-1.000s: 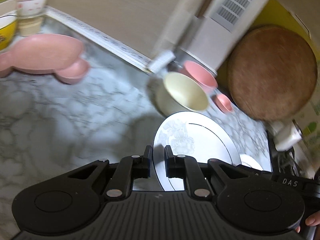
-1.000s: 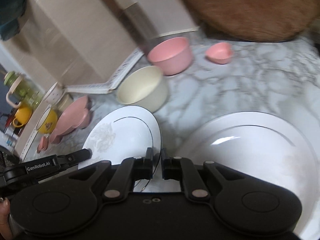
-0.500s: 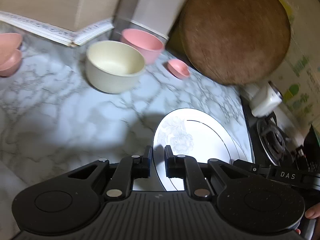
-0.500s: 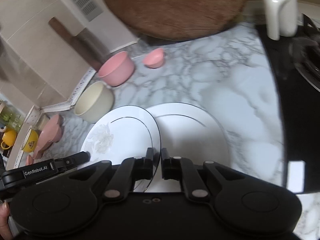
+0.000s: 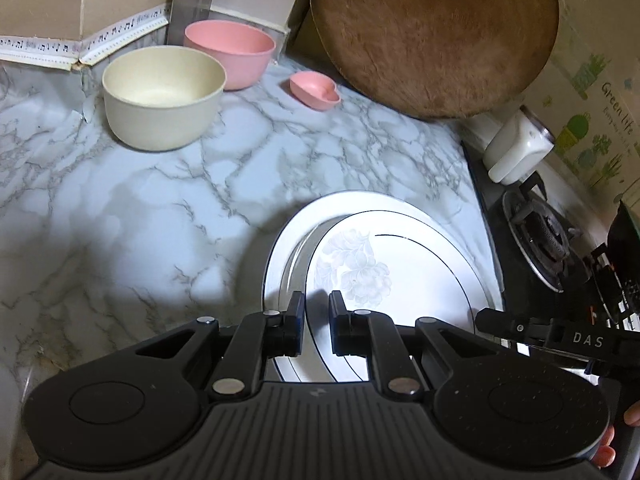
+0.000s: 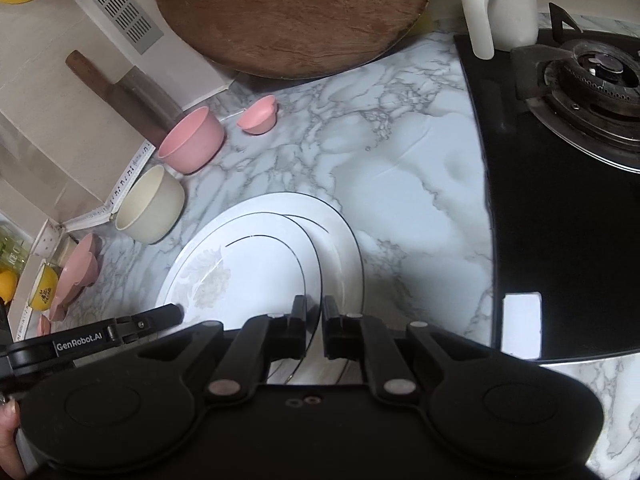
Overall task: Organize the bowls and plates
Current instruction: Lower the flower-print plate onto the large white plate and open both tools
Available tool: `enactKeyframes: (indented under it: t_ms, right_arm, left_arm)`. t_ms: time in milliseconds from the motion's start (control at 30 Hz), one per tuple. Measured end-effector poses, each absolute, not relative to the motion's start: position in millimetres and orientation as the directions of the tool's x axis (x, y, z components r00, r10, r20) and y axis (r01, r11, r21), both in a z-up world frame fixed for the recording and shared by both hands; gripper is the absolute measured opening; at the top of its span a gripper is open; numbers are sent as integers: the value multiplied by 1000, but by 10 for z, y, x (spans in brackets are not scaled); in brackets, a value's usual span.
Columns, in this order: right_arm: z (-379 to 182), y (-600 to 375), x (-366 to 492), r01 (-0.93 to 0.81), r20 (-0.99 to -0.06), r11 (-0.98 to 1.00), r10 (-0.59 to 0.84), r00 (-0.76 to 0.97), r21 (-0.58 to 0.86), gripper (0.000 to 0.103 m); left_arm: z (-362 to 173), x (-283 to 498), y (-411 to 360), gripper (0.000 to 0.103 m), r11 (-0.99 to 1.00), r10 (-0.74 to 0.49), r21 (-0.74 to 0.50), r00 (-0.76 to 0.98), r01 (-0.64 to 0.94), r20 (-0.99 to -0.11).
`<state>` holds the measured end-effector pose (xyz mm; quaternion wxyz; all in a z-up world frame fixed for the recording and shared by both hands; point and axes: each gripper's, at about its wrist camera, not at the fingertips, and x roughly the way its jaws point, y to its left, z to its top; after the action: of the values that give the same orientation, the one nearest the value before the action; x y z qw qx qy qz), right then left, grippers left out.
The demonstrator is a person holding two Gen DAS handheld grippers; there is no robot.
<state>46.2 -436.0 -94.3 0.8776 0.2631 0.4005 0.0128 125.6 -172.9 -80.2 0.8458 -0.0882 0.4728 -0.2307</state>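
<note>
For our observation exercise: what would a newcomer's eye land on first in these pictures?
Both grippers, left gripper and right gripper, clamp one white floral-print plate above a larger white plate on the marble-patterned counter. Behind leans a big round brown wooden board.

Both grippers matte black plastic. Left gripper (image 5: 316, 320): ribbed grey-black top plate w/ small lightning mark, two round housings w/ recessed discs, angled linkage arms w/ silver pivot pins, short rectangular jaws. Right gripper (image 6: 314, 322): same build, smooth top, two small screw holes at centre. Seen from the side, the right one reads "DAS" in white and the left one "GenRobot.AI". Fingertips (image 5: 604, 450) w/ painted nails at the handle.
</note>
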Motion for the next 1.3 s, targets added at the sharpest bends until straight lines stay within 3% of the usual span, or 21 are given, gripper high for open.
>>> enactKeyframes:
  t_ms: [1300]
  right_arm:
    - [-1015, -4430, 531, 185, -709, 861, 250, 659, 474, 7]
  left_arm:
    - [-869, 1267, -1726, 12, 877, -474, -370, 424, 308, -772]
